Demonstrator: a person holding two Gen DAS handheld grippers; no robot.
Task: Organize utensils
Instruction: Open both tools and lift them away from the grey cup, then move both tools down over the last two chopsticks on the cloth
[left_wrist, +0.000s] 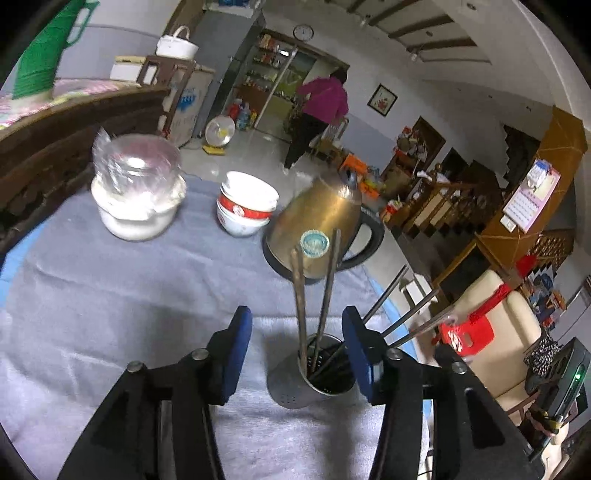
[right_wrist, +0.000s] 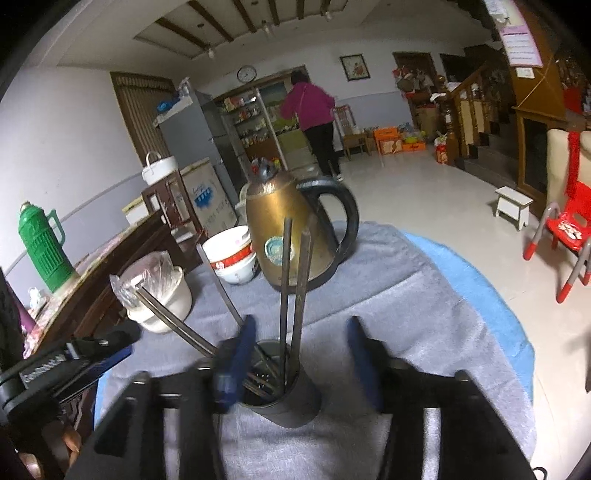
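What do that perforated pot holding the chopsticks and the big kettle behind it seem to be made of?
The utensil holder looks like brushed stainless steel: dull grey sheen, small punched drain holes. The chopsticks standing in it appear dark and matte, probably wood, though blur leaves that open. The kettle looks like brass-toned metal, with soft reflections on its body, and a glossy black handle, likely plastic.

Both wrist views look down, close, on the utensil holder (left_wrist: 314, 373) (right_wrist: 284, 384) at lower centre, sharing the kettle (left_wrist: 317, 225) (right_wrist: 284, 229) beyond.
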